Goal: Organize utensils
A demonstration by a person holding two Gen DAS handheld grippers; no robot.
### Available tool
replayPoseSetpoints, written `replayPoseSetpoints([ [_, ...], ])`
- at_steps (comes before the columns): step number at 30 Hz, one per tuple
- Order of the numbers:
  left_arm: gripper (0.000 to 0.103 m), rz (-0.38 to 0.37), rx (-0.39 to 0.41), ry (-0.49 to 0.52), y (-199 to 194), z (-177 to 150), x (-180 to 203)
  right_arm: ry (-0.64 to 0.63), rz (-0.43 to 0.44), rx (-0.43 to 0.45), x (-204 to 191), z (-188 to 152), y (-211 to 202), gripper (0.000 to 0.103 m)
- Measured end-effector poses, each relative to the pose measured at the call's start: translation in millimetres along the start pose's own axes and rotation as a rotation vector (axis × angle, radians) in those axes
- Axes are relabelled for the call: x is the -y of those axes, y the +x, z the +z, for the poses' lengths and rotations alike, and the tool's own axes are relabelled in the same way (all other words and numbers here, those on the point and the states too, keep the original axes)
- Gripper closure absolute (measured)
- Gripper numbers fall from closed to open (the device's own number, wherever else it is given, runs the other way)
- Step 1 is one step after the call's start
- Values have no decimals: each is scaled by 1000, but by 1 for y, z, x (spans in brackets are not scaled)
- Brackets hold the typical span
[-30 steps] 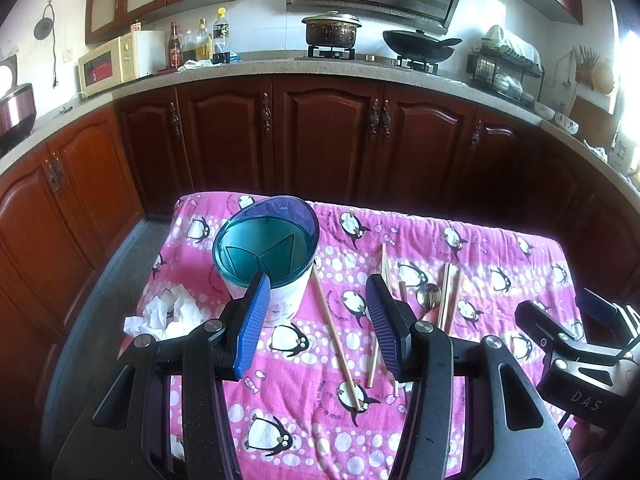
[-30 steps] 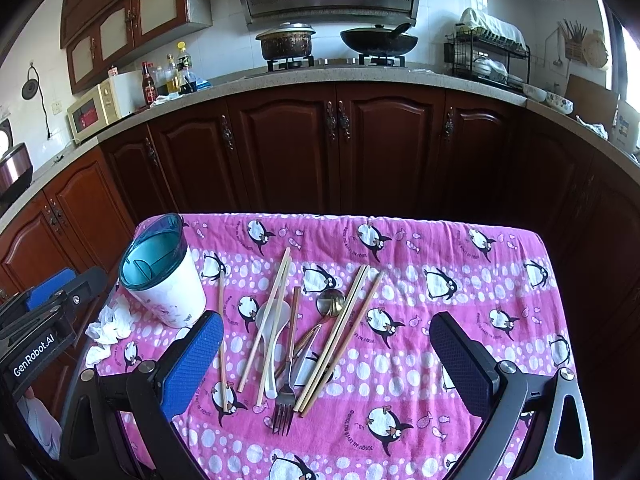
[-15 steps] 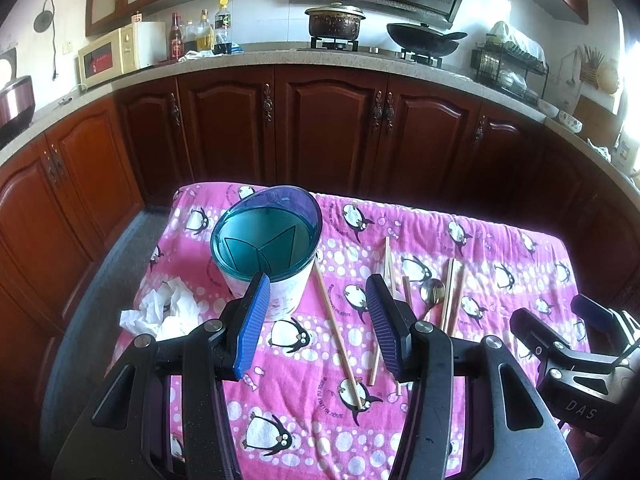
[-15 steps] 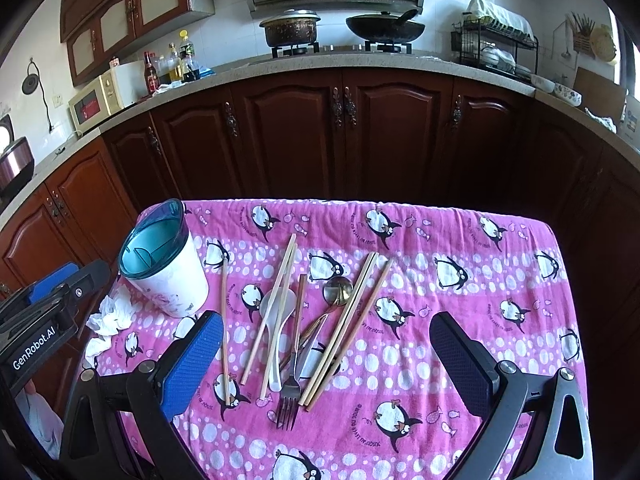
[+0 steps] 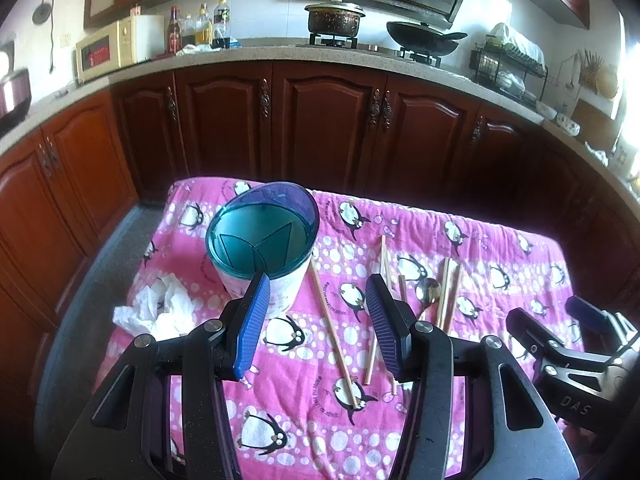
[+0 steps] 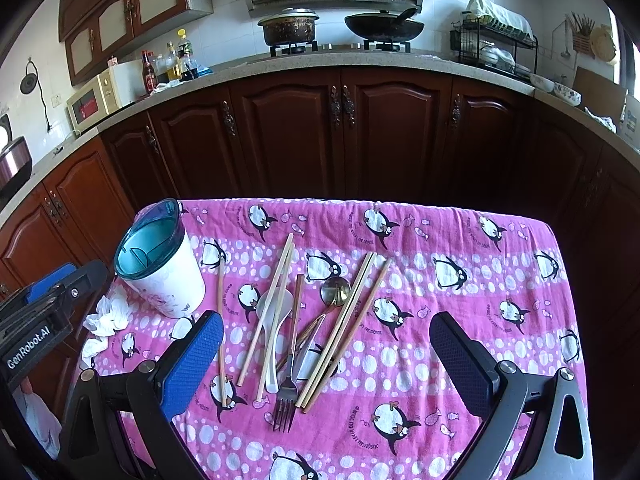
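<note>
A white utensil holder with a teal divided rim (image 6: 160, 264) stands at the table's left; it also shows in the left wrist view (image 5: 262, 246). Loose utensils lie mid-table: several wooden chopsticks (image 6: 267, 312), a white spoon (image 6: 274, 320), a metal spoon (image 6: 335, 292), a fork (image 6: 286, 394) and a knife (image 6: 310, 354). My left gripper (image 5: 316, 322) is open and empty, above the cloth just right of the holder, over a chopstick (image 5: 334, 338). My right gripper (image 6: 326, 364) is wide open and empty, near the front edge, above the utensil pile.
The table wears a pink penguin cloth (image 6: 460, 280). Crumpled white tissue (image 6: 108, 316) lies at its left edge by the holder. Dark wood cabinets (image 6: 340, 132) and a counter with pot and wok stand behind.
Both grippers have drawn slightly back and up from the table; the table sits lower in both views. Nothing on the table has moved.
</note>
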State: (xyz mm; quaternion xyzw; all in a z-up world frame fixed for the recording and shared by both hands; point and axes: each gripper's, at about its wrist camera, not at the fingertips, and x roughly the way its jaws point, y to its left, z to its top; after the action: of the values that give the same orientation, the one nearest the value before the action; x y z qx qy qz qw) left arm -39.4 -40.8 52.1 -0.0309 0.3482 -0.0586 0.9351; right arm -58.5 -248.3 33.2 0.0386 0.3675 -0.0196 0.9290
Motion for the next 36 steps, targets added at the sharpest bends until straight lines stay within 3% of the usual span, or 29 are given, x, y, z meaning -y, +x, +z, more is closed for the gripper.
replayPoseSetpoints([
  [4, 53, -22, -12, -27, 3, -5, -12, -13, 4, -20, 4, -2, 9, 0],
  [8, 53, -41, -77, -70, 21, -18, -24, -9, 67, -58, 13, -9, 28, 3],
  [16, 53, -57, -170, -73, 70, -50, -7, 16, 140, -149, 25, -18, 73, 36],
  [22, 54, -33, -221, -66, 121, -60, 5, 35, 206, -172, 31, -20, 89, 50],
  [28, 70, -14, -284, -54, 166, -69, 11, 25, 271, -198, 22, -15, 108, 59],
  [30, 85, -16, -314, -53, 176, -73, 12, 26, 287, -203, 19, -12, 115, 62],
  [33, 95, -49, -319, -48, 178, -75, 12, 35, 324, -215, 17, -8, 126, 72],
  [36, 97, -73, -327, -29, 171, -75, 13, 34, 337, -224, 13, -3, 136, 76],
])
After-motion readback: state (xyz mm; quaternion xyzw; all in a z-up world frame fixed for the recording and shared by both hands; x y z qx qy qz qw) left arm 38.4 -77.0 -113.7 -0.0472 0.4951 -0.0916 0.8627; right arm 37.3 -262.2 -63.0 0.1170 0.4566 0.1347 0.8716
